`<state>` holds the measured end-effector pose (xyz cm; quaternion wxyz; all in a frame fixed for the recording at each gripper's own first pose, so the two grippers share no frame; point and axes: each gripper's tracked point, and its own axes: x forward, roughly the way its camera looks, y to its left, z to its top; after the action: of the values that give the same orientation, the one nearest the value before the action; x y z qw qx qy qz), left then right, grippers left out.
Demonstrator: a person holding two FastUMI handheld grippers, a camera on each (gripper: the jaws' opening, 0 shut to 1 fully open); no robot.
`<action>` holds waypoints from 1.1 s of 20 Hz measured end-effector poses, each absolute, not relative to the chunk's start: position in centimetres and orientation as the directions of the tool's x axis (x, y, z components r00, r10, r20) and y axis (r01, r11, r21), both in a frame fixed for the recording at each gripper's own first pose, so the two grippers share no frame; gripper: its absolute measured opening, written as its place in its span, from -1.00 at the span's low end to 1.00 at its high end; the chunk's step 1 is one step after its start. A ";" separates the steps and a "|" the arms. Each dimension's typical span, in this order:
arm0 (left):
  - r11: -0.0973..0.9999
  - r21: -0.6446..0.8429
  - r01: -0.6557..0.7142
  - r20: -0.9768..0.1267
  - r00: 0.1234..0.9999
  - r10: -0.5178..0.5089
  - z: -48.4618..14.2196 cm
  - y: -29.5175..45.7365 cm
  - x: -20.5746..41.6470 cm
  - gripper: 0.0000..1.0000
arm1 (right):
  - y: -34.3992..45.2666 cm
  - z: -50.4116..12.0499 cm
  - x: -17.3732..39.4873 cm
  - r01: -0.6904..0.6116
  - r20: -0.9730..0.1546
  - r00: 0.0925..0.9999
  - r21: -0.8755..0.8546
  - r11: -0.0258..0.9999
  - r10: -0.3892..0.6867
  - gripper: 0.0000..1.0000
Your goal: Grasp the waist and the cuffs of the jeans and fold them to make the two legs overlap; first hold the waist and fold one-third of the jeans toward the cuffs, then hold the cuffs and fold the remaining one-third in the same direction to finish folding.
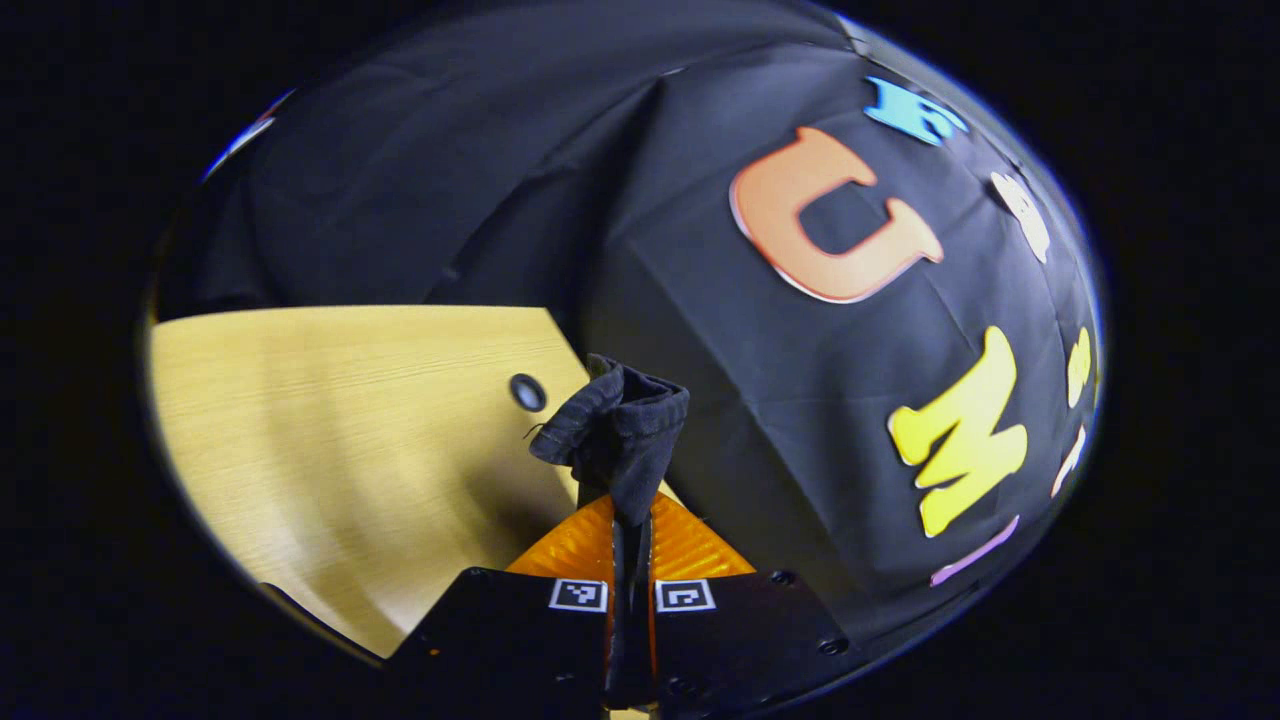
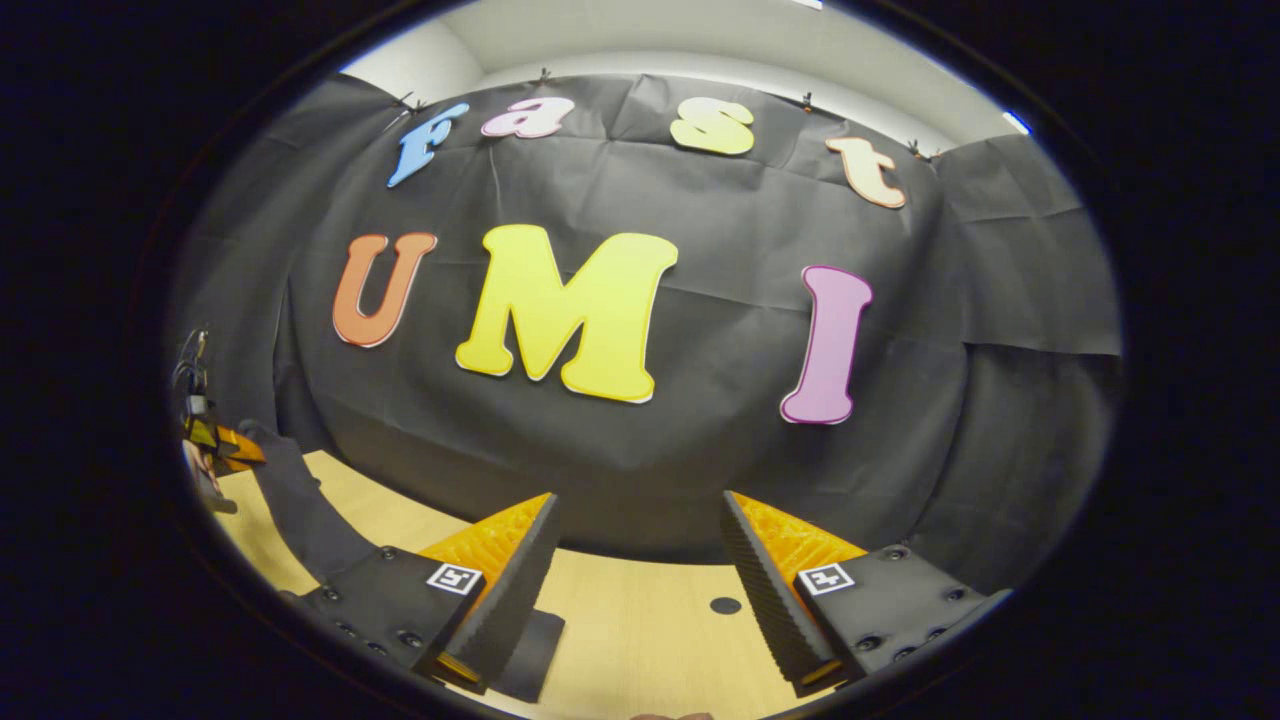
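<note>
A pale wooden bench (image 1: 350,420) stands before the black cloth wall (image 2: 700,450). In the left gripper view, the left tongs (image 1: 630,520) are clamped on a bunched edge of the dark jeans (image 1: 615,430), held up above the bench beside a small round hole (image 1: 527,392). In the right gripper view, the right tongs (image 2: 635,560) stand wide apart, gripping nothing; the jeans (image 2: 300,510) hang from the other tongs at far left.

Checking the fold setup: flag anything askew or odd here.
The left gripper pinches a bunched wad of dark denim jeans off the light wooden table, crumpled rather than flat. The right gripper gapes open, holding nothing, though the fold needs both ends held.
</note>
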<state>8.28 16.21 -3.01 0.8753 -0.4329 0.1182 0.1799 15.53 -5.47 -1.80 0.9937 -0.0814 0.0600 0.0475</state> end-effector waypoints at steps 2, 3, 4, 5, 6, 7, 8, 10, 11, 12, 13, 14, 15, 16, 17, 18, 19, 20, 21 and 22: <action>0.626 -0.686 -0.370 -0.325 0.926 0.191 -1.0 13.4 9.6 -0.93 | -6.0 -1.9 15.4 -0.101 -0.129 0.988 -0.157 0.982 0.081 0.97; 0.657 -0.670 -0.345 -0.308 0.935 0.177 -0.2 11.4 10.4 -0.93 | -6.4 -1.9 15.1 -0.098 -0.130 0.988 -0.155 0.983 0.078 0.97; 0.689 -0.650 -0.320 -0.294 0.942 0.160 0.5 9.8 10.9 -0.93 | -6.8 -2.0 15.1 -0.094 -0.131 0.989 -0.154 0.984 0.074 0.97; 0.723 -0.626 -0.292 -0.281 0.949 0.141 1.1 8.2 11.4 -0.93 | -7.2 -2.0 15.0 -0.090 -0.132 0.989 -0.152 0.984 0.070 0.97; 0.763 -0.589 -0.267 -0.275 0.954 0.122 1.5 6.5 11.6 -0.93 | -7.7 -2.1 14.9 -0.086 -0.132 0.989 -0.149 0.985 0.067 0.97; 0.812 -0.533 -0.239 -0.271 0.957 0.105 1.7 4.8 11.7 -0.93 | -8.1 -2.1 14.8 -0.082 -0.133 0.989 -0.147 0.986 0.062 0.97; 0.856 -0.474 -0.204 -0.266 0.960 0.082 1.7 3.0 11.7 -0.93 | -8.6 -2.2 14.6 -0.078 -0.133 0.989 -0.148 0.986 0.058 0.97; 0.926 -0.357 -0.120 -0.263 0.964 0.024 1.6 -0.8 12.8 -0.94 | -9.5 -2.2 14.4 -0.070 -0.131 0.990 -0.152 0.986 0.050 0.96; 0.947 -0.314 -0.074 -0.261 0.965 -0.011 1.4 -2.7 12.9 -0.94 | -9.9 -2.3 14.2 -0.066 -0.131 0.990 -0.155 0.986 0.046 0.96; 0.964 -0.266 -0.023 -0.267 0.962 -0.050 0.9 -4.9 13.0 -0.93 | -10.5 -2.4 14.2 -0.062 -0.134 0.990 -0.156 0.986 0.041 0.96; 0.973 -0.231 0.010 -0.274 0.959 -0.075 0.6 -6.6 12.6 -0.93 | -10.9 -2.5 14.0 -0.058 -0.136 0.990 -0.155 0.986 0.037 0.96; 0.982 -0.180 0.054 -0.285 0.953 -0.105 0.1 -8.6 12.8 -0.93 | -11.5 -2.6 13.9 -0.051 -0.136 0.990 -0.156 0.986 0.030 0.97; 0.986 -0.138 0.088 -0.297 0.946 -0.126 -0.7 -10.2 12.9 -0.93 | -12.0 -2.7 13.7 -0.045 -0.137 0.990 -0.157 0.986 0.023 0.97; 0.988 -0.098 0.122 -0.314 0.938 -0.147 -1.5 -11.6 13.0 -0.93 | -12.7 -2.7 13.7 -0.037 -0.139 0.990 -0.157 0.987 0.015 0.97; 0.986 -0.060 0.156 -0.335 0.927 -0.167 -2.3 -12.9 13.0 -0.93 | -13.2 -2.8 13.5 -0.030 -0.141 0.990 -0.152 0.988 0.009 0.97; 0.982 -0.025 0.189 -0.360 0.914 -0.185 -3.4 -13.9 13.0 -0.93 | -13.8 -3.0 13.5 -0.022 -0.143 0.990 -0.147 0.989 0.001 0.97; 0.974 0.013 0.228 -0.389 0.898 -0.205 -4.9 -14.9 12.4 -0.93 | -14.2 -3.1 13.4 -0.016 -0.146 0.989 -0.141 0.990 -0.005 0.97; 0.963 0.050 0.263 -0.417 0.882 -0.219 -5.9 -15.9 12.1 -0.93 | -14.7 -3.3 13.2 -0.010 -0.149 0.989 -0.136 0.991 -0.010 0.97; 0.951 0.093 0.296 -0.444 0.867 -0.227 -7.0 -16.5 11.4 -0.93 | -15.0 -3.4 13.2 -0.006 -0.152 0.988 -0.133 0.991 -0.015 0.97; 0.935 0.135 0.328 -0.469 0.852 -0.232 -8.1 -17.0 10.7 -0.93 | -15.2 -3.7 13.1 -0.003 -0.154 0.988 -0.129 0.992 -0.018 0.97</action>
<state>10.68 -16.96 -8.08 0.9565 0.1056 0.2290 -0.1464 13.13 -15.25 -3.67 0.9949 -0.0647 0.0775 -0.0038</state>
